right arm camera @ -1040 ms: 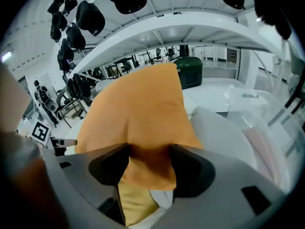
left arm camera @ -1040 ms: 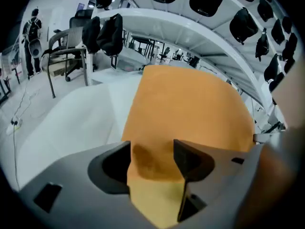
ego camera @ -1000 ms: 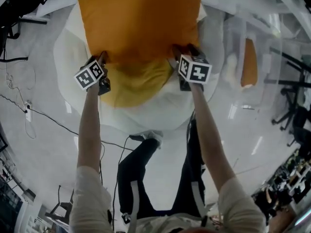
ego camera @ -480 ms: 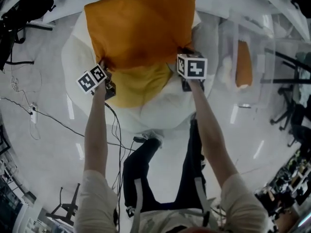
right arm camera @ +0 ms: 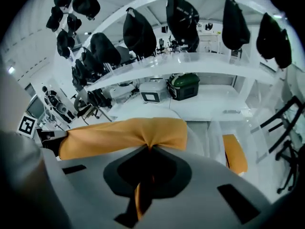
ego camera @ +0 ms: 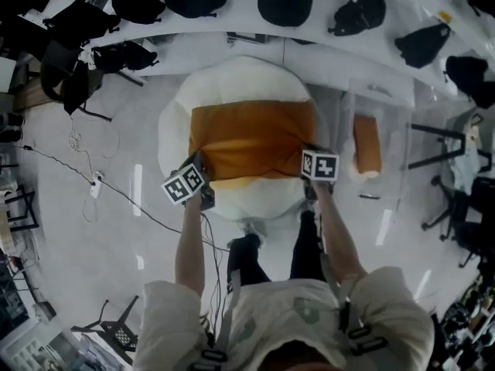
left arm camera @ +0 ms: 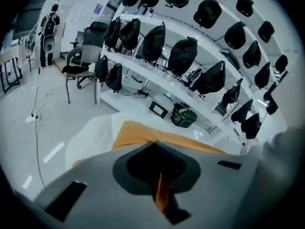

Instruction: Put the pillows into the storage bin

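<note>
An orange pillow [ego camera: 251, 140] stretches between my two grippers above a big white round cushion [ego camera: 232, 87]. My left gripper [ego camera: 199, 166] is shut on the pillow's near left corner, and orange fabric shows pinched in its jaws [left arm camera: 159, 194]. My right gripper [ego camera: 308, 155] is shut on the near right corner, with fabric bunched between its jaws [right arm camera: 142, 191]. The pillow [right arm camera: 119, 132] fills the middle of the right gripper view. The clear storage bin [ego camera: 383, 103] stands to the right, with another orange pillow [ego camera: 367, 144] inside it.
White shelves [ego camera: 232, 33] with several black bags run along the far side. A green-lidded box [right arm camera: 183, 86] sits on a low shelf. Chairs [ego camera: 456, 199] stand at the right, and a cable with a power strip [ego camera: 97, 184] lies on the floor at the left.
The head view has pulled back and up, so the pillow and grippers look smaller and the shelves have come into view. Both grippers stay at the pillow's near corners.
</note>
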`<state>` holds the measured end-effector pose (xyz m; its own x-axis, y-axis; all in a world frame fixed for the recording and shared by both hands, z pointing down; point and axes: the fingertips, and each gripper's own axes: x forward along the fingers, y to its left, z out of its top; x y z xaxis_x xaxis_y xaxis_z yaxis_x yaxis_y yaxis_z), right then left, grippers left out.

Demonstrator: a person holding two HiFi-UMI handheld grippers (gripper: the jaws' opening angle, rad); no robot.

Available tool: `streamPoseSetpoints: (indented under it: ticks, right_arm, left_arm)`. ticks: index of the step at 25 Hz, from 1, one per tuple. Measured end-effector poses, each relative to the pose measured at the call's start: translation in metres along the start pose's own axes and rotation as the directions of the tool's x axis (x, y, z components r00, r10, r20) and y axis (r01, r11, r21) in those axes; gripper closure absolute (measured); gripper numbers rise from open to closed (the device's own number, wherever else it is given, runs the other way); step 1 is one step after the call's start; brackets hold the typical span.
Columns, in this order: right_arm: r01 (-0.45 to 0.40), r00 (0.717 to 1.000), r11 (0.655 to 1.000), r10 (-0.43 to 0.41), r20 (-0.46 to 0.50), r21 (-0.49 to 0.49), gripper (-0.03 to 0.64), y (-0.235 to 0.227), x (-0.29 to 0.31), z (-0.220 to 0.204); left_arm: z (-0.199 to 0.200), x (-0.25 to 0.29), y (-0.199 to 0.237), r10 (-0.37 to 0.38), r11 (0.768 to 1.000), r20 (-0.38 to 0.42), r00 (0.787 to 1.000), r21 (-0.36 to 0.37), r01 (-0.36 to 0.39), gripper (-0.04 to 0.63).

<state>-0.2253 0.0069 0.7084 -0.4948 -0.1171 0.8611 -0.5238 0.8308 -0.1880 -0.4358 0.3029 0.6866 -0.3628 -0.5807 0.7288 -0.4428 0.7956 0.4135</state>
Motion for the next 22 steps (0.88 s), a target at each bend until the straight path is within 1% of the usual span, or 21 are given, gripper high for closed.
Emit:
streamPoseSetpoints:
  ticks: [3, 5, 8, 10, 13, 16, 18, 22]
  right_arm:
    - [-0.046, 0.997, 0.999, 0.044, 0.061, 0.023, 0.604, -0.028, -0.079, -0.009]
    - [-0.065, 0.991, 0.998, 0.062, 0.114, 0.02, 0.604, -0.043, -0.122, -0.007]
    - [-0.059, 0.98, 0.998, 0.06, 0.191, -0.01, 0.604, -0.049, -0.159, 0.006]
    - [-0.057, 0.969, 0.998, 0.062, 0.237, -0.027, 0.604, -0.061, -0.178, 0.008]
    - [-0.053, 0.955, 0.998, 0.062, 0.289, -0.041, 0.604, -0.093, -0.199, 0.012]
    - [-0.064, 0.942, 0.997, 0.077, 0.326, -0.05, 0.604, -0.112, -0.207, 0.026]
    - [-0.064, 0.941, 0.997, 0.074, 0.33, -0.043, 0.604, -0.122, -0.208, 0.031]
    - [-0.029, 0.941, 0.999, 0.033, 0.337, -0.018, 0.604, -0.15, -0.217, 0.038]
  left_arm:
    - [-0.01, -0.066, -0.061, -0.005, 1.0, 0.068, 0.998, -0.001, 0.005, 0.584]
    - [-0.014, -0.098, -0.094, -0.018, 1.0, 0.112, 0.994, 0.008, 0.017, 0.584]
    - [-0.009, -0.121, -0.118, -0.037, 0.999, 0.165, 0.986, 0.012, 0.036, 0.584]
    - [-0.013, -0.132, -0.137, -0.045, 0.999, 0.195, 0.98, 0.018, 0.042, 0.584]
    - [-0.025, -0.131, -0.171, -0.066, 0.998, 0.23, 0.971, 0.022, 0.063, 0.584]
    - [-0.026, -0.12, -0.195, -0.076, 0.997, 0.245, 0.966, 0.022, 0.073, 0.584]
    - [-0.024, -0.112, -0.206, -0.083, 0.997, 0.244, 0.966, 0.021, 0.081, 0.584]
    - [-0.019, -0.099, -0.233, -0.109, 0.994, 0.23, 0.967, 0.038, 0.103, 0.584]
